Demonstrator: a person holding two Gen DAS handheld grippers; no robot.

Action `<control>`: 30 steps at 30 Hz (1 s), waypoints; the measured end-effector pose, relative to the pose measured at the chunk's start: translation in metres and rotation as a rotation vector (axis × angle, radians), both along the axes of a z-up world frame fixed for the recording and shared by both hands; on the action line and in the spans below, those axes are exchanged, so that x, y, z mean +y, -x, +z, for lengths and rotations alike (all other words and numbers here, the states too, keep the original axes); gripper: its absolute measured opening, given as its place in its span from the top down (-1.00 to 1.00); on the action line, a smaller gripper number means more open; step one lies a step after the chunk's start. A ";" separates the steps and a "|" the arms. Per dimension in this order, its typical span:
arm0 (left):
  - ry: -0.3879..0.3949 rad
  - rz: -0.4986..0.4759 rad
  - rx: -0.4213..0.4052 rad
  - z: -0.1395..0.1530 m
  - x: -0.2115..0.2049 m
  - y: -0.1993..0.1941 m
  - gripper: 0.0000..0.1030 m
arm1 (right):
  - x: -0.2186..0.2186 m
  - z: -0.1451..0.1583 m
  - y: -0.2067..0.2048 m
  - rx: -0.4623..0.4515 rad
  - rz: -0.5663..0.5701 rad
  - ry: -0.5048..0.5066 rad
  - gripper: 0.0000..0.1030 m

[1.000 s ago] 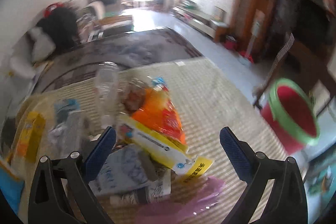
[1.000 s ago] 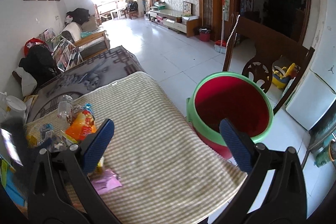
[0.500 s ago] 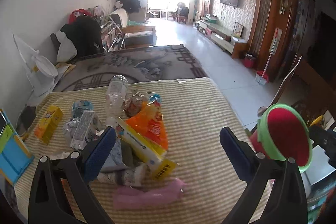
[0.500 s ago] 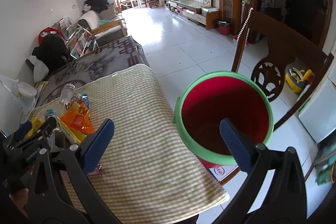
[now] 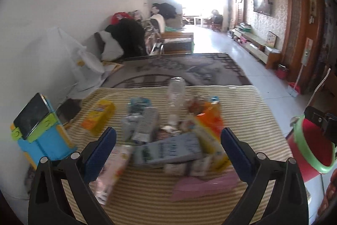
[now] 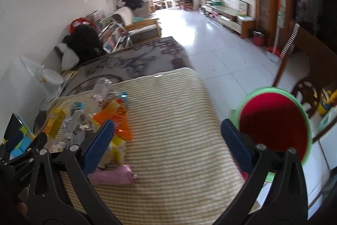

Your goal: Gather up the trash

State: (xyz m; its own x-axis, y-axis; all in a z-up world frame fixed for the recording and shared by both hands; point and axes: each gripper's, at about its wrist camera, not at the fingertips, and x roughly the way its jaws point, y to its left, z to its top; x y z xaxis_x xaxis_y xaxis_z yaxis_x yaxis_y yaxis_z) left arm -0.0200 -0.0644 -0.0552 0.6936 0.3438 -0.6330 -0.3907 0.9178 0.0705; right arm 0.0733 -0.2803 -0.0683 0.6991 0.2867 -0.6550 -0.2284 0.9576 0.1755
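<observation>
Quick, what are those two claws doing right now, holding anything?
Left claw: open, holding nothing, above the trash pile.
Right claw: open, holding nothing.

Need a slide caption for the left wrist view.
Open left gripper faces a trash pile on the striped tablecloth; red bucket at right.

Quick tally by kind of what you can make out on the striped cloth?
Clear plastic bottle: 1
Orange snack bag: 1
Yellow carton: 1
Pink wrapper: 1
Pale blue box: 1
Total: 5; remaining pile too blurred to count.
</observation>
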 end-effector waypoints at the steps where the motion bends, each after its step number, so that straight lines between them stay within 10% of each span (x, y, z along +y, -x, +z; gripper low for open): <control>1: 0.006 0.007 -0.002 0.000 0.009 0.001 -0.84 | 0.008 0.000 -0.001 -0.001 0.009 0.001 -0.93; 15: 0.023 -0.079 -0.010 -0.001 0.110 -0.049 -0.84 | 0.102 0.020 -0.012 -0.085 -0.070 0.094 -0.93; 30: 0.060 -0.201 -0.042 0.004 0.132 -0.058 -0.84 | 0.129 0.026 -0.003 -0.099 -0.180 0.149 -0.93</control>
